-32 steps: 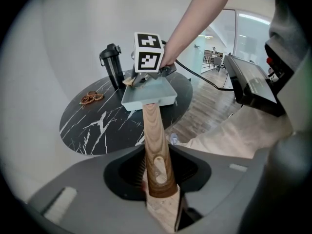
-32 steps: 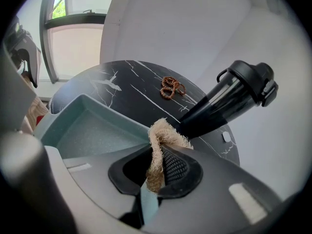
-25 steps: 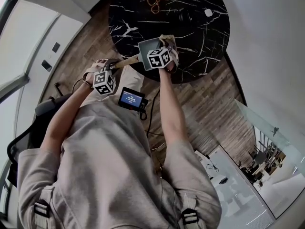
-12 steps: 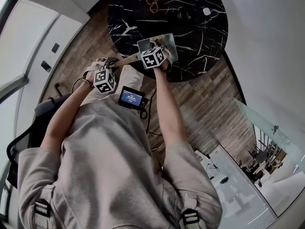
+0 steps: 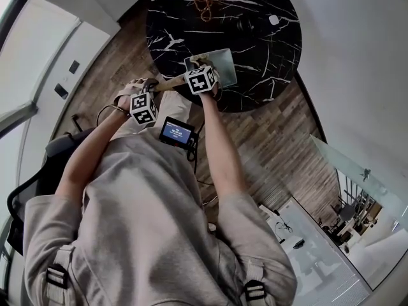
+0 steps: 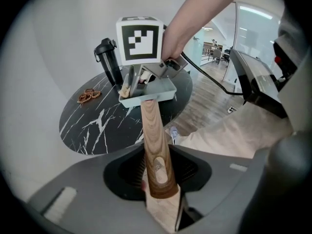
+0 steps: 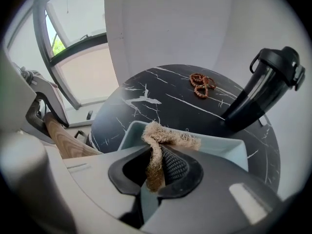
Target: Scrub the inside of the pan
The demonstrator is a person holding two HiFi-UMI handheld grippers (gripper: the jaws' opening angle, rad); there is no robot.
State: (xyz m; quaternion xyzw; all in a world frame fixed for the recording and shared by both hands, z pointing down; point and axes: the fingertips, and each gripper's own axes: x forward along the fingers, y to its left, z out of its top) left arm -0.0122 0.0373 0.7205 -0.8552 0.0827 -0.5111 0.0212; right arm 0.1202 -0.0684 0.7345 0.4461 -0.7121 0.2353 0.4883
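Note:
A pale blue square pan (image 5: 222, 64) with a wooden handle (image 5: 169, 82) rests on the round black marble table (image 5: 268, 75). My left gripper (image 5: 153, 88) is shut on the handle's end (image 6: 154, 145), off the table's near edge. My right gripper (image 5: 202, 64) is over the pan's near left corner, pointing steeply down. It is shut on a tan fibrous scrubber (image 7: 163, 138), whose frayed top sticks out against the pan's inside (image 7: 229, 147). The left gripper view shows the pan (image 6: 151, 92) with the scrubber (image 6: 126, 89) at its left rim under the right gripper's marker cube.
A black bottle (image 7: 263, 87) stands on the table just beyond the pan. A brown bead chain (image 7: 201, 86) lies near the far edge, and a small white object (image 5: 273, 19) lies at the far right. A small lit screen (image 5: 176, 132) hangs at the person's waist.
The right gripper slid left across the pan with the scrubber, uncovering the pan's right part. The left gripper and handle stayed put.

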